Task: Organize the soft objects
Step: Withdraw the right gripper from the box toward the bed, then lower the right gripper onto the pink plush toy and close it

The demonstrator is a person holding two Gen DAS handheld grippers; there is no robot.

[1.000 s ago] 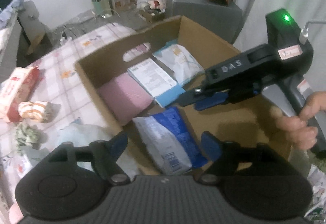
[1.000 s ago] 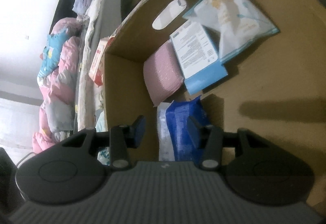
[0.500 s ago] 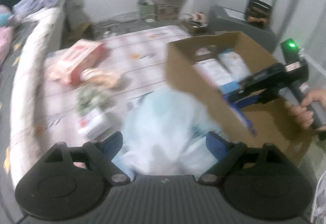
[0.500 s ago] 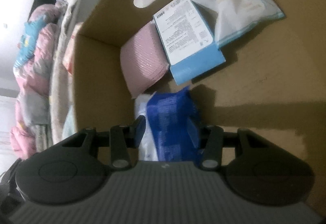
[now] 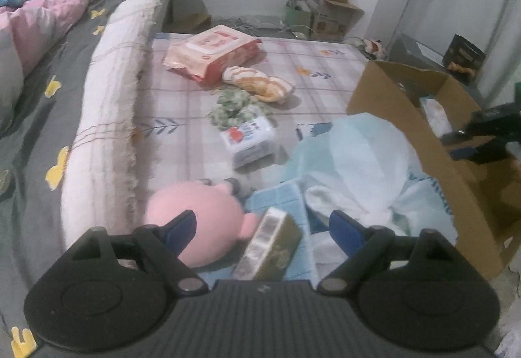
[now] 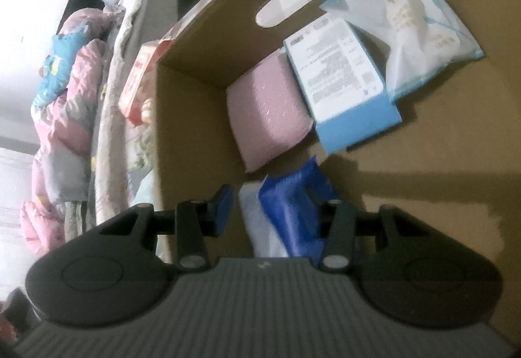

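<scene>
Left wrist view: the left tool hangs with its jaws wide apart and nothing clamped, having just been opening, above a pink plush toy and a small box on the bed. Right wrist view: the right tool, inside the cardboard box, has a blue packet between its jaws; whether they pinch it I cannot tell.

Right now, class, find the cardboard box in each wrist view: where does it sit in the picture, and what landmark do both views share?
Left wrist: the cardboard box stands at the right edge, beside a pale blue bag.
Right wrist: the same box fills the centre and right, seen from above.
Shared landmark: the red-and-white wipes pack outside the box.
</scene>
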